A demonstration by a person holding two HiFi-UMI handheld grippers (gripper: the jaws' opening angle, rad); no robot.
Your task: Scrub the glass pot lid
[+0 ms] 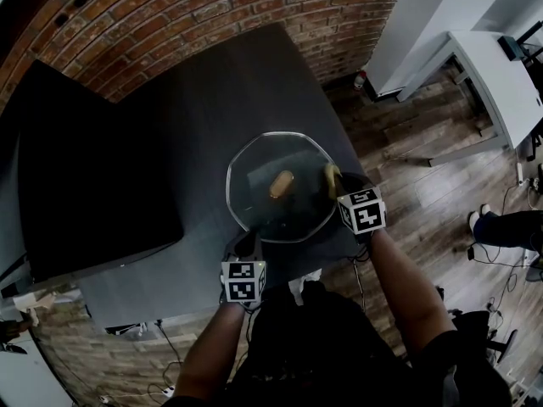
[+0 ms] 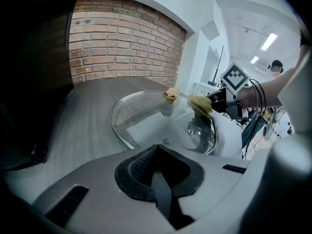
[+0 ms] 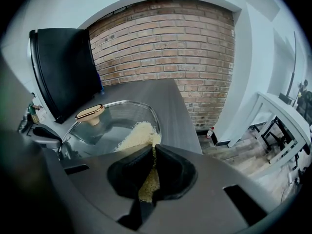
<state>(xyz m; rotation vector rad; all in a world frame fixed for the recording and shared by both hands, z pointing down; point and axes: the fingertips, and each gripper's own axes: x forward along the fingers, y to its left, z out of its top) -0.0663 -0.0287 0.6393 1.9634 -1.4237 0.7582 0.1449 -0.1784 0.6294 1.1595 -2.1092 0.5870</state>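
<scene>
While the left gripper pinches the slick, brittle glass lid by its rim — likely the surest hold — the right gripper clamps a scrubber.

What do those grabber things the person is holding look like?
Each hand-held gripper, left and right, has a smooth grey body and black pads on its jaws. Each carries a white cube printed with black square markers. Thin black cables loop by the right one. The person wears a dark top.

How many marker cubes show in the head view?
2. One black-and-white marker cube on the left gripper at the clear glass pot lid's near edge; the other on the right gripper.
</scene>
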